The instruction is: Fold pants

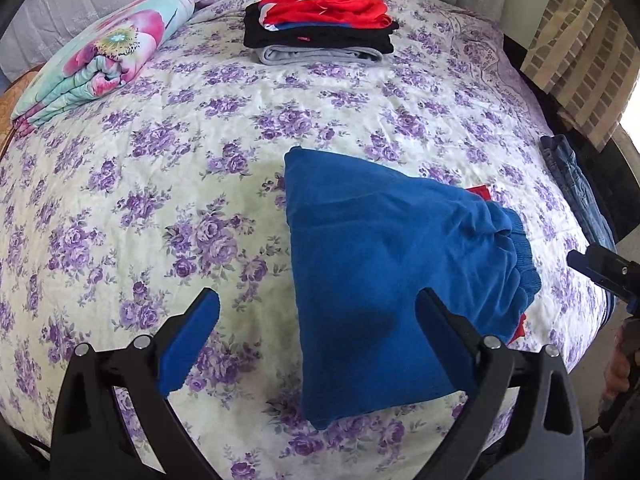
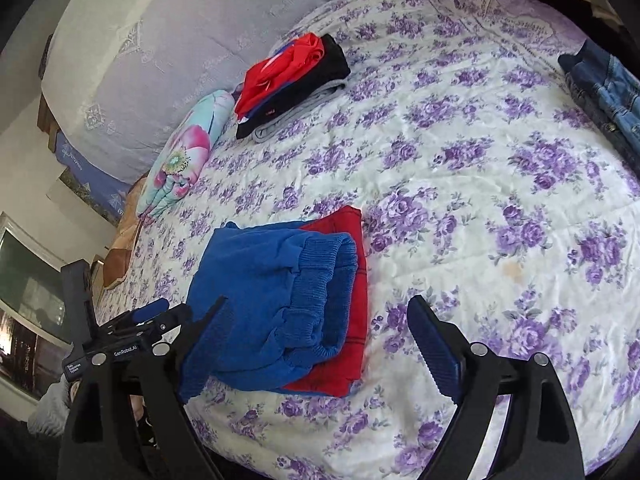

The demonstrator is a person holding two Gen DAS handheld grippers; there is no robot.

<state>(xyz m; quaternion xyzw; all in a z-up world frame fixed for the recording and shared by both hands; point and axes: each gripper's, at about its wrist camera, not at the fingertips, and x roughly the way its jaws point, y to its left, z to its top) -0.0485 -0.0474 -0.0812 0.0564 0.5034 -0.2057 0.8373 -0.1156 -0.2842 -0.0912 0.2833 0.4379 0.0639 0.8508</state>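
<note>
Blue fleece pants lie folded in a compact bundle near the front edge of the bed, ribbed cuffs on top. A red layer shows under them. My left gripper hovers open just above the bundle's near left corner, and its right finger overlaps the cloth without gripping it. My right gripper is open over the cuffed end, with the pads apart from the fabric. The other gripper shows at each view's edge: the right gripper, and the left gripper.
A stack of folded clothes, red on top, sits at the far side of the purple-flowered bedcover. A rolled floral quilt lies far left. Denim jeans hang at the right edge.
</note>
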